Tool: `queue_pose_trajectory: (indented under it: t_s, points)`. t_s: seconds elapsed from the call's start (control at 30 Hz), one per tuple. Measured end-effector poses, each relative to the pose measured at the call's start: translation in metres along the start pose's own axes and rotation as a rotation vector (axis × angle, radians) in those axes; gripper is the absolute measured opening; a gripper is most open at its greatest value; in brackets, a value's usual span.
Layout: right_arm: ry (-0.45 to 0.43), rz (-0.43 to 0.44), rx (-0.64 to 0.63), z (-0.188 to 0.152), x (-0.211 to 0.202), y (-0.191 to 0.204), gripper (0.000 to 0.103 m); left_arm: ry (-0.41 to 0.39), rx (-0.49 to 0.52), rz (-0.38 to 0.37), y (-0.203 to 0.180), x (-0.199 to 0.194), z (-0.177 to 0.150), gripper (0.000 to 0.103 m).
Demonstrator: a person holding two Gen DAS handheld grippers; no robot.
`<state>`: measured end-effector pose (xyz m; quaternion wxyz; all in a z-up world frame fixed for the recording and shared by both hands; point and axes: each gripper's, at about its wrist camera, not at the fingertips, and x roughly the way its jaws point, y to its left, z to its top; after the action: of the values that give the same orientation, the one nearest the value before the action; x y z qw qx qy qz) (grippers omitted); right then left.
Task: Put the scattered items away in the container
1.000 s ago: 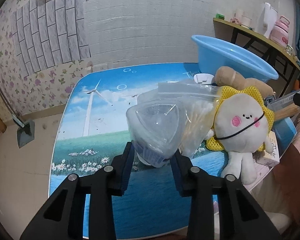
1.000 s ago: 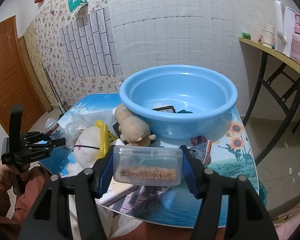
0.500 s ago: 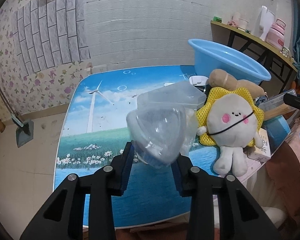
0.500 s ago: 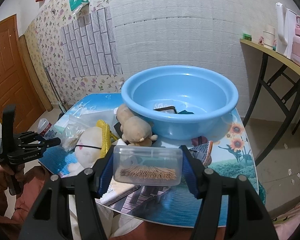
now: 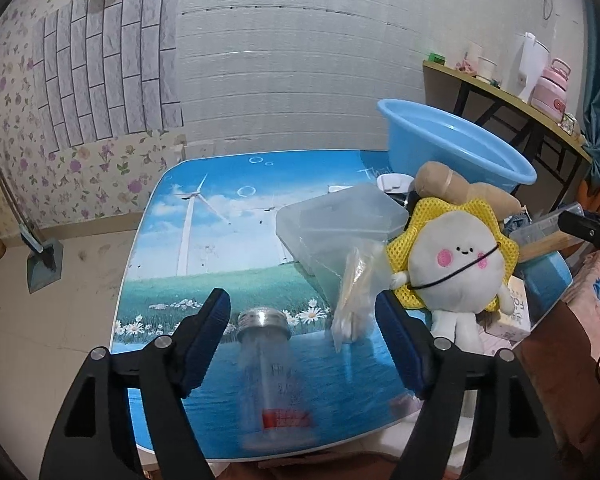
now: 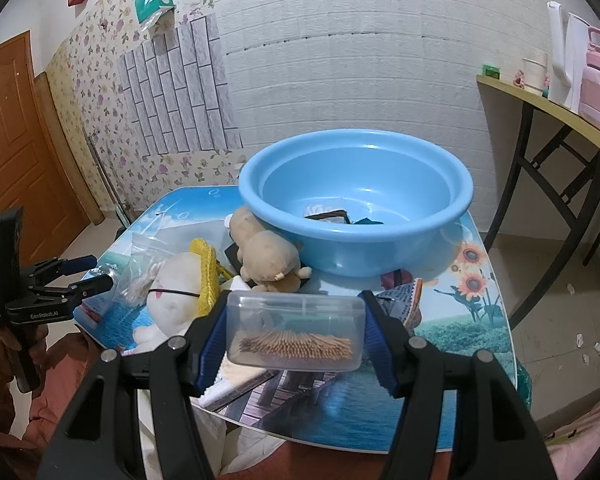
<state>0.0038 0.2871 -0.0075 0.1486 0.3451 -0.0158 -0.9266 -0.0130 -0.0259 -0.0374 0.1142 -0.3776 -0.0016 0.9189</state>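
My left gripper (image 5: 302, 308) hangs over the near edge of the table, its jaws opening. A clear bottle (image 5: 272, 384) with a silver cap lies blurred between them, and neither pad touches it. My right gripper (image 6: 296, 308) is shut on a clear toothpick box (image 6: 296, 332), in front of the blue basin (image 6: 356, 248), which holds a few small items. A white and yellow plush (image 5: 456, 264), a brown plush (image 6: 264, 252), a clear plastic box (image 5: 340, 220) and a bag of cotton swabs (image 5: 356, 292) lie scattered on the table. In the right wrist view the left gripper (image 6: 88, 270) shows at far left.
The picture-printed table (image 5: 204, 240) has the basin (image 5: 440, 152) at its far right. A booklet (image 6: 236, 380) lies under my right gripper. A side table (image 6: 540, 108) with a kettle and a pink pot stands at right. A dustpan (image 5: 40, 268) rests on the floor at left.
The left jaws have swung wide apart and let go of the clear bottle, which now lies low between them with its cap pointing away. The right gripper and its box have not moved.
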Motion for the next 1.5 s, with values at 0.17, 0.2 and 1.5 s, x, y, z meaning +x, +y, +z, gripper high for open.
queue_pose_trajectory:
  t_s: [0.17, 0.2, 1.5]
  points:
    - [0.005, 0.001, -0.003, 0.0, 0.001, 0.001, 0.06, 0.015, -0.01, 0.005, 0.003, 0.005, -0.003, 0.075]
    - [0.005, 0.002, -0.005, 0.0, 0.0, 0.001, 0.06, 0.019, -0.009, 0.005, 0.003, 0.005, -0.003, 0.075]
    - [-0.191, 0.019, -0.014, 0.068, -0.021, -0.013, 0.06, -0.14, 0.061, -0.103, -0.052, -0.031, 0.101, 0.039]
